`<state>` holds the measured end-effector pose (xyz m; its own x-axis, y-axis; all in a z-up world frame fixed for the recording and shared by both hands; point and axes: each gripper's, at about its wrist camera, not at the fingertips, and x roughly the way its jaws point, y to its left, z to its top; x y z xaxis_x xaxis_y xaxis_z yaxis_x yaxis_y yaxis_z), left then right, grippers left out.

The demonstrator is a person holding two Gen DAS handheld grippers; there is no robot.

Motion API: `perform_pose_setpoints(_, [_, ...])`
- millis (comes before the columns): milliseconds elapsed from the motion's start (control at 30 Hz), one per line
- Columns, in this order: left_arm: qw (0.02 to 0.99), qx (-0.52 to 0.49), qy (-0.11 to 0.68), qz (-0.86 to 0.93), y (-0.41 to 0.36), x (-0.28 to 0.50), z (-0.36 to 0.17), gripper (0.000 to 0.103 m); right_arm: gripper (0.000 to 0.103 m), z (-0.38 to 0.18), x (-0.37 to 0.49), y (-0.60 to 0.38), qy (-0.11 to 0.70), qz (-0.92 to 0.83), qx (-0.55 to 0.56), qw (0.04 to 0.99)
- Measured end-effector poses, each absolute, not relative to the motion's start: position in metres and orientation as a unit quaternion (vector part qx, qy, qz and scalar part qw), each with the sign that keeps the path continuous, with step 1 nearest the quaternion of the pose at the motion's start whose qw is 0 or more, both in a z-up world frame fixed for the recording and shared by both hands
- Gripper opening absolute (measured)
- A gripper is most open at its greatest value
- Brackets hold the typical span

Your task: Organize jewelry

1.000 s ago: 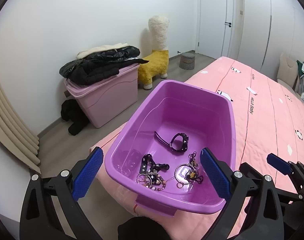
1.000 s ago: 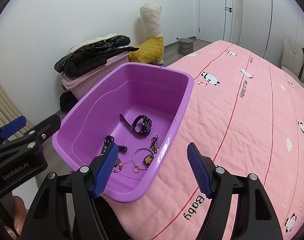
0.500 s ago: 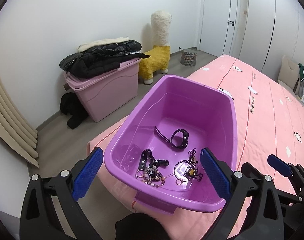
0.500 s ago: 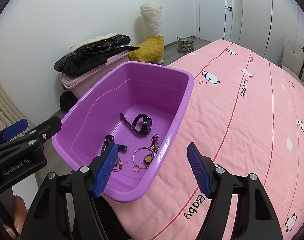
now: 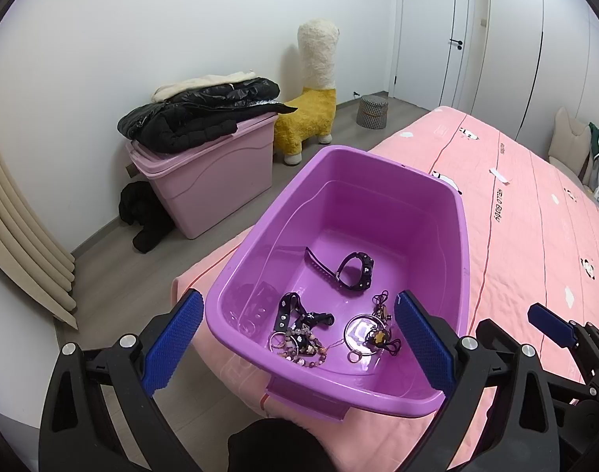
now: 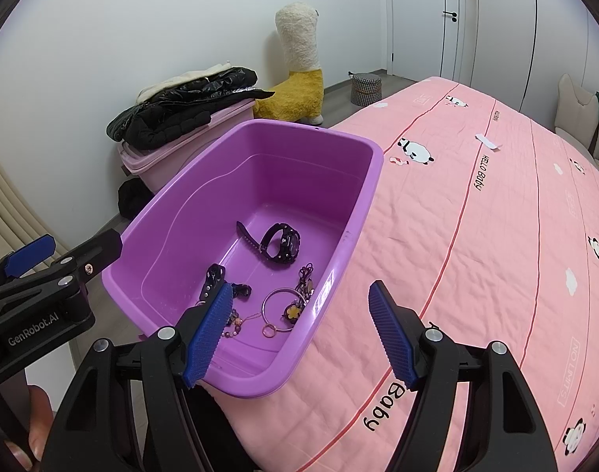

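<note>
Pink bed (image 6: 496, 236); purple bin (image 5: 462, 212) lengthwise away.

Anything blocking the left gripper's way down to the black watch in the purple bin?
Nothing visible. The left gripper is open above the purple bin's near end, and the black watch lies uncovered on the floor, apart from the tangled jewelry nearer the gripper.
</note>
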<state>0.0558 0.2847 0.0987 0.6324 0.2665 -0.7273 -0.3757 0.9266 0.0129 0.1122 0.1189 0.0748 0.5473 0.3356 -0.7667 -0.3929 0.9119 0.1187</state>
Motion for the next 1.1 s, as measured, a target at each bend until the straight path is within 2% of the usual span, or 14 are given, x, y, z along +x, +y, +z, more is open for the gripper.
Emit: perform_pose_setpoints(1100, [0.899, -0.068, 0.396, 0.174, 0.2875, 0.0558, 0.0976, 0.097, 0.069, 0.0745, 0.1118, 0.1199, 0.429, 0.208, -0.033, 0.878])
